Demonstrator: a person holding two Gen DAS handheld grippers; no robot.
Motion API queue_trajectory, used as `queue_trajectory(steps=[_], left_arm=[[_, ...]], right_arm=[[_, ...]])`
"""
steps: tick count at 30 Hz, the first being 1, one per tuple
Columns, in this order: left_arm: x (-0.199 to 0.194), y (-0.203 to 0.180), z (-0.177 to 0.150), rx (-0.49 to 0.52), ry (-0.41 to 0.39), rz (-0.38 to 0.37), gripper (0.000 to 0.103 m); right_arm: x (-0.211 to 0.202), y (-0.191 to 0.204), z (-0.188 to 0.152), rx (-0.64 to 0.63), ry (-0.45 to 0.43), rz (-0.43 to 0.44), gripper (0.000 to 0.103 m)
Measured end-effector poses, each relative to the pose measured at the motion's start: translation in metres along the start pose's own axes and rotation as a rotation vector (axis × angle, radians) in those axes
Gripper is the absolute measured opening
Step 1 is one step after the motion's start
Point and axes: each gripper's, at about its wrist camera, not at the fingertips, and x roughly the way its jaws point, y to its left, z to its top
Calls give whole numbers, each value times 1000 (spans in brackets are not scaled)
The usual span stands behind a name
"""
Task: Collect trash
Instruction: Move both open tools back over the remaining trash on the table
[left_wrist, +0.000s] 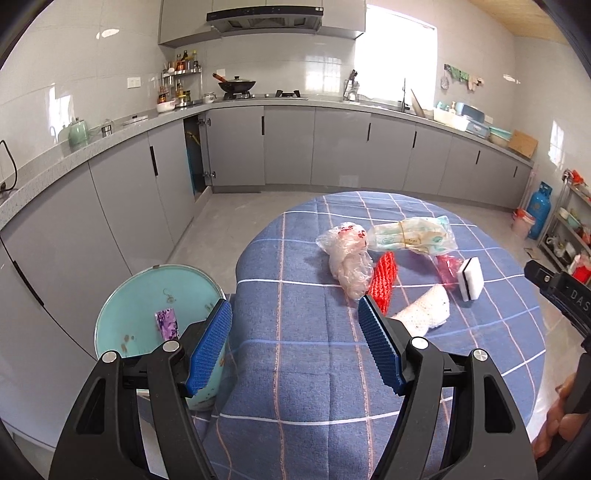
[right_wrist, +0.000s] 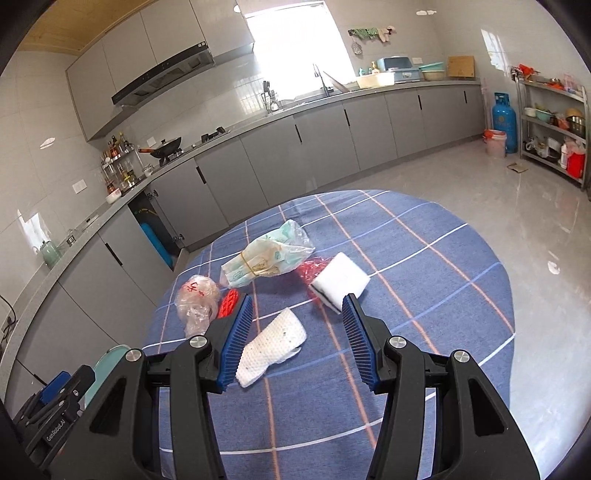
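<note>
**Trash tally: one item binned, six on the cloth**

While both of my grippers hang over the round table with the blue checked cloth (left_wrist: 295, 369), this is the stock.

- Left gripper (left_wrist: 295, 339): jaws wide apart, holding nothing.
- Right gripper (right_wrist: 297, 332): jaws wide apart, holding nothing; the crumpled white paper towel (right_wrist: 273, 343) lies just ahead between them.
- Round teal bin (left_wrist: 147, 295), at nine o'clock off the table edge: one purple patterned wrapper (left_wrist: 168, 324) inside.
- Left to collect, clustered at twelve o'clock: clear crumpled plastic bag (left_wrist: 349, 262), red foam net sleeve (left_wrist: 384, 282), rubber-banded pale green wrapper bundle (left_wrist: 413, 234), red plastic film scrap (left_wrist: 448, 267), white sponge block with dark stripe (left_wrist: 471, 277).

By my judgement the task is barely begun.
</note>
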Motion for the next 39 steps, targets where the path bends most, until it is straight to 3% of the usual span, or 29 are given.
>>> queue_trajectory(steps=[13,27,39], left_arm=[[15,-2,-4,-27,24,-2,71],[56,42,-13,-116,93,36,70],[93,6,-22,-108,121,-85,70]], right_arm=[[14,-25,-6,25,28,7,52],[33,-36,-5,-25,28,17,52],[87,-24,-20,-85,180,110,59]])
